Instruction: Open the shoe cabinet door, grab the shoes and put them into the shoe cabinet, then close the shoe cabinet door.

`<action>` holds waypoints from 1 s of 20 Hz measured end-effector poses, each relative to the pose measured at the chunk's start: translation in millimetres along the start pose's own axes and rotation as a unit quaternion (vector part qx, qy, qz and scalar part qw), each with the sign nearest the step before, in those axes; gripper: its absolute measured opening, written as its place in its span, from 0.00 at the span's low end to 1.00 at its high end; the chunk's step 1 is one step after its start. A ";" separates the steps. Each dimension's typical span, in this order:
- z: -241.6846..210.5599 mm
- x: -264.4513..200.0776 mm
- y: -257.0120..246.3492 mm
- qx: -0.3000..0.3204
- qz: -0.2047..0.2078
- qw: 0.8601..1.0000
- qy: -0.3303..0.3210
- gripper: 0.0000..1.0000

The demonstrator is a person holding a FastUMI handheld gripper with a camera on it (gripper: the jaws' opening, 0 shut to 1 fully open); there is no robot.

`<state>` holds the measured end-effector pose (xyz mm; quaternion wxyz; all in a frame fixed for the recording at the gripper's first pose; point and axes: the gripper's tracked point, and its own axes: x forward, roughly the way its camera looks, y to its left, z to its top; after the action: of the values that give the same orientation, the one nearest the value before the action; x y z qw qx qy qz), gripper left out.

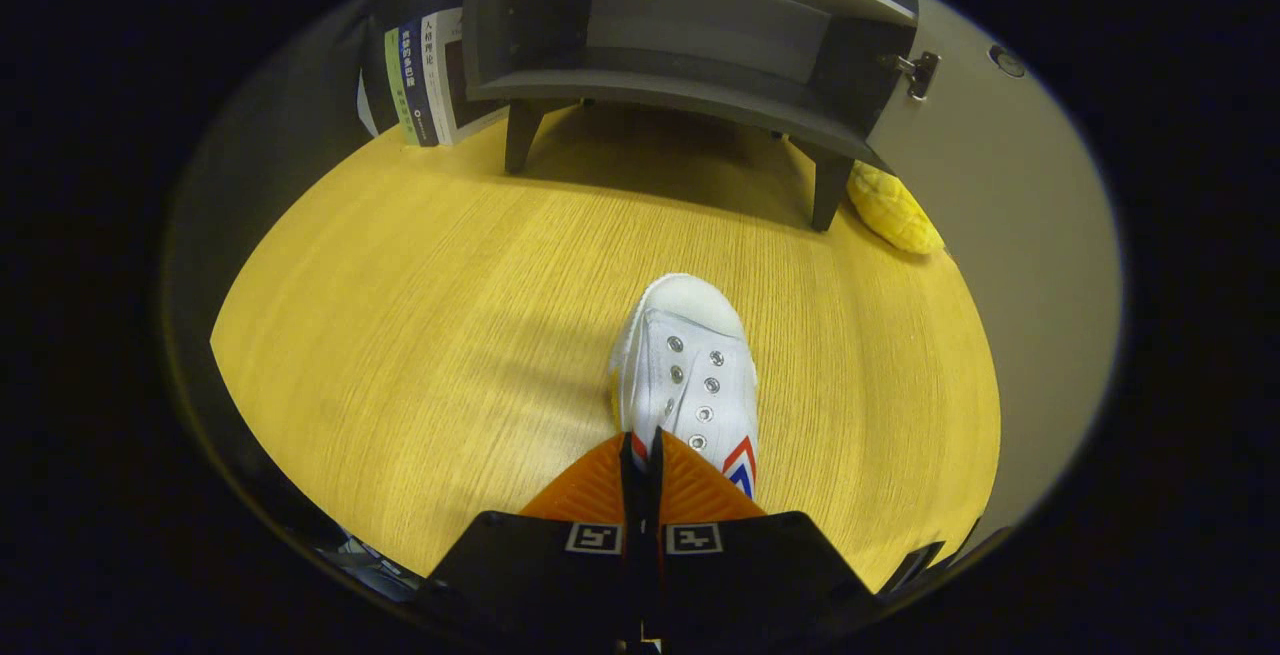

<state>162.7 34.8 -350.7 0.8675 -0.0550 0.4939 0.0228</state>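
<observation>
My gripper pinches a white shoe with silver eyelets and red-and-blue chevrons. It hangs over a yellow wood-grain desk. Far ahead: a dark grey cabinet, its beige door, a yellow toy, green, blue and white books.

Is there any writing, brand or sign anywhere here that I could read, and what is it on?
books beside the shoe cabinet: Chinese characters on the spines, too blurred to quote reliably.
white shoe: a red and blue chevron mark, no letters.
gripper, its fingers closed on the shoe's rear edge: two square coded markers, patterns rather than words.
Nothing else bears text.
</observation>
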 end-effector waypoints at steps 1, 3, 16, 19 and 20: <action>4.1 -6.7 -1.6 0.004 0.002 1.000 -0.002 0.02; 18.0 -26.8 -4.7 0.006 -0.002 1.000 -0.021 0.02; 212.6 -214.3 -12.2 0.024 0.006 0.970 -0.241 0.02; 255.3 -237.7 -17.7 0.032 -0.002 0.960 -0.277 0.02; 266.0 -240.3 -20.8 0.037 -0.004 0.958 -0.283 0.02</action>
<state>269.2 49.1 -8.1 0.9733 -0.0166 0.2283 0.0158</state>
